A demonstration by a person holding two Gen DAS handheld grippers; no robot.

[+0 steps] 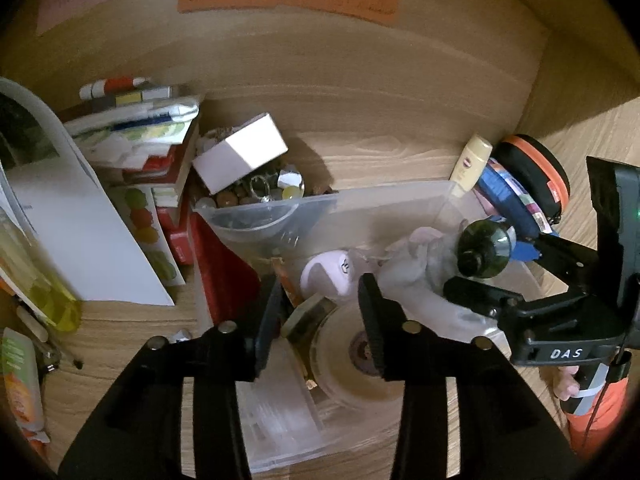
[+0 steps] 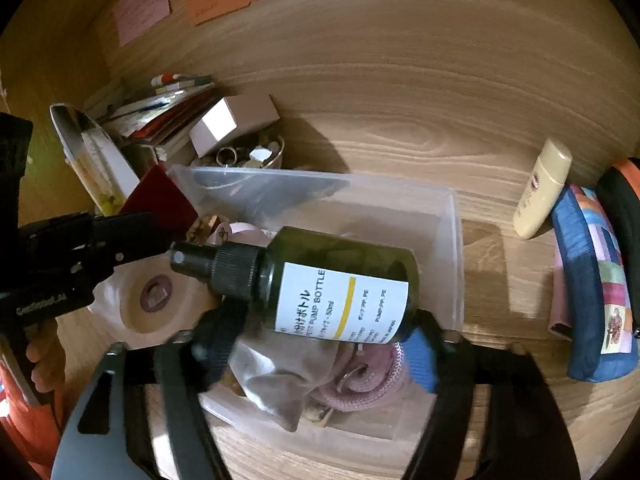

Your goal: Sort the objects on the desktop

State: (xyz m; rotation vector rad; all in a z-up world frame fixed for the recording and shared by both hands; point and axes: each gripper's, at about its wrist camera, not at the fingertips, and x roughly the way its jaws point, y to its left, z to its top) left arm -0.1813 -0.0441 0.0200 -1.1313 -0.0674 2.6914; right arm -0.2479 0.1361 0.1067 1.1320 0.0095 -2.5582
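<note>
Bin (image 2: pixel 452 216) holds tape roll (image 1: pixel 348 344), pink cord (image 2: pixel 372 376).

The bottle (image 2: pixel 340 284) is dark green with a black cap and a white label edged in yellow. The pouch (image 2: pixel 592 288) is blue with patchwork squares, the tube (image 2: pixel 542 190) cream, the box (image 2: pixel 320 196) clear.

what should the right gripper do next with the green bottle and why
Probably lift the right gripper straight up and clear. The green pump bottle lies on its side over the clear bin, atop the bagged items, and the jaws stand wide around it, apparently no longer pressing.
</note>
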